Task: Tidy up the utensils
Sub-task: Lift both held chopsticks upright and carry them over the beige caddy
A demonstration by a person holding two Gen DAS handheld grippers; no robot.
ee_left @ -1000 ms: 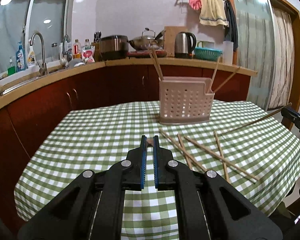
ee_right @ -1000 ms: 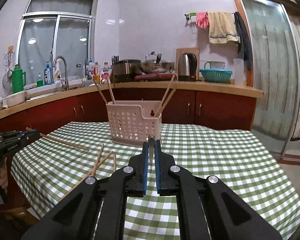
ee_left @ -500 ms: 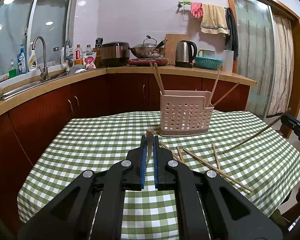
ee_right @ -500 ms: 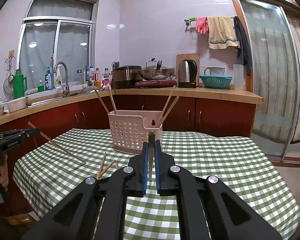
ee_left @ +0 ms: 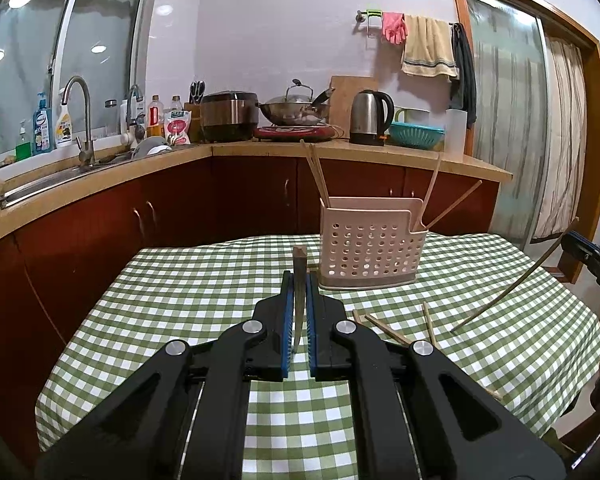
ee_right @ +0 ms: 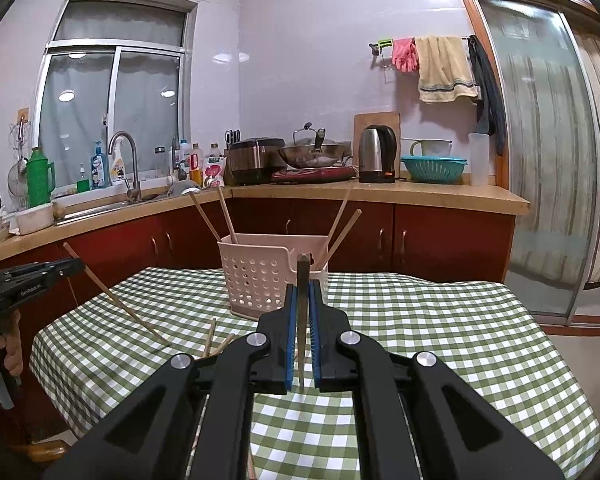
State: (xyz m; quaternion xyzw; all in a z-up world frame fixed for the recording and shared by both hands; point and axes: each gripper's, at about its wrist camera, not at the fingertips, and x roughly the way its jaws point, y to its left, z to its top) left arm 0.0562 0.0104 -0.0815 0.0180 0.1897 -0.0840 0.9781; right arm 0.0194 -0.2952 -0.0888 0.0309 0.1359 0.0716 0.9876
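Chopsticks stand pinched in both grippers: left gripper (ee_left: 299, 312) and right gripper (ee_right: 302, 320) each clamp one chopstick (ee_left: 299, 280) steeply, tips down toward the table (ee_left: 180, 300).

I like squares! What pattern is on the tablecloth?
The tablecloth has green and white checks, clearest in the right wrist view.

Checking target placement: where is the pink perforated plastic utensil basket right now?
The pink perforated plastic utensil basket stands on the green checked tablecloth, far side, before the counter, just right of the left tongs.
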